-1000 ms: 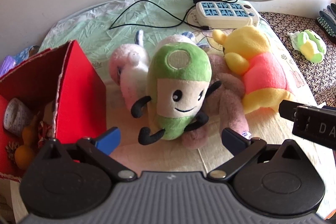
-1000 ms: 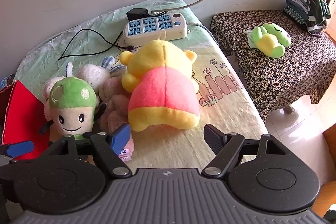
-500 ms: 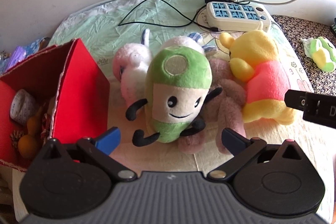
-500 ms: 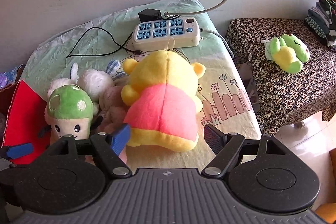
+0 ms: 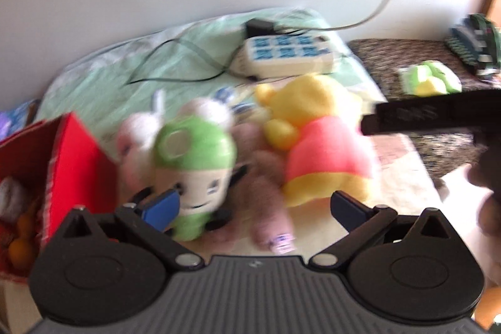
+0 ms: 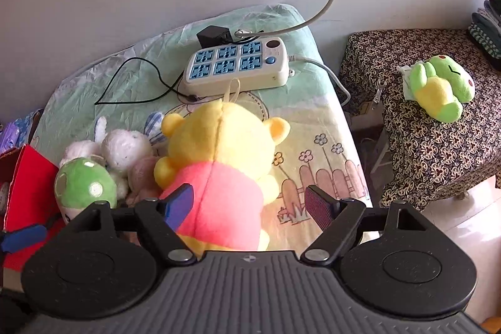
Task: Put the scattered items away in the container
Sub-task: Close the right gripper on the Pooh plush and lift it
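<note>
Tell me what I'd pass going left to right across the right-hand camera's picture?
red box → green mushroom plush → yellow bear in the pink shirt → patterned side table → green frog plush.

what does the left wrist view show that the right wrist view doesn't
Only the left wrist view, which is blurred, shows inside the red box, where some items already lie, the mushroom toy's face, and the right gripper's body crossing at the right edge. Only the right wrist view shows the frog's face sharply, the bear's hang loop, and the open right gripper around the bear's back. Both show the bear, white bunny, power strip and side table. The left gripper is open.
</note>
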Available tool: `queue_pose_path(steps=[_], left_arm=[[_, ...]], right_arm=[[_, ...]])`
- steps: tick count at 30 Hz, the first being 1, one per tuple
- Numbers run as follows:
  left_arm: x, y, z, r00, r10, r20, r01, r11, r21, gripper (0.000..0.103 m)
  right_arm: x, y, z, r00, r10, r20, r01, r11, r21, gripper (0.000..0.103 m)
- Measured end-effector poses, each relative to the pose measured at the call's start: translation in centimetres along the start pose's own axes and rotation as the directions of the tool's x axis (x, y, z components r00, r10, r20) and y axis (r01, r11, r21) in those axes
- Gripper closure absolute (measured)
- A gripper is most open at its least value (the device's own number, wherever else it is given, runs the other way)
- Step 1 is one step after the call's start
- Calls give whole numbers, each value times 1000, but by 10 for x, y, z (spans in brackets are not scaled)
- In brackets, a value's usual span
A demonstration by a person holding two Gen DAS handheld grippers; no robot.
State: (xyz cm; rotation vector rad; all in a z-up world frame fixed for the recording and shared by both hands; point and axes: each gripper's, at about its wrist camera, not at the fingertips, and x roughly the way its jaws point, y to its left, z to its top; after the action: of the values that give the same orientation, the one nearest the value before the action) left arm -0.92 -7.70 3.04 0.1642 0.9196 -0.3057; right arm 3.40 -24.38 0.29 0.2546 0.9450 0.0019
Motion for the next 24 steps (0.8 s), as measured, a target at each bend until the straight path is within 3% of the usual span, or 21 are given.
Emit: queue_pose_path(steps=[5, 8, 11, 15, 17, 21, 24], left_arm=[[23, -18, 8, 996, -91, 5, 90, 994, 56, 1], [38, -24, 12, 993, -119, -12, 119, 990, 74, 1], [53, -25, 14, 988, -152, -28, 154, 984, 87, 1], [73, -23, 19, 979, -195, -52, 197, 980, 34, 3], [79, -23, 21, 974, -218, -56, 218, 976, 7, 12], [84, -29, 23, 973, -226, -46, 227, 974, 2, 14], [80, -38, 26, 970, -241, -34, 241, 970, 21, 20]], right_arm=[[27, -15, 21, 995, 78, -61, -77, 997, 11, 21], [42, -26, 29, 980, 162, -116, -153, 984, 86, 21], [46, -27, 39, 967, 227, -118, -216, 972, 93, 20], [64, -17, 47, 971, 182, -155, -182, 983, 16, 20], [77, -16, 47, 963, 177, -204, -179, 984, 10, 19], [87, -29, 45, 951, 211, -228, -199, 977, 73, 19], [92, -48, 44, 927, 297, -230, -260, 949, 178, 30]])
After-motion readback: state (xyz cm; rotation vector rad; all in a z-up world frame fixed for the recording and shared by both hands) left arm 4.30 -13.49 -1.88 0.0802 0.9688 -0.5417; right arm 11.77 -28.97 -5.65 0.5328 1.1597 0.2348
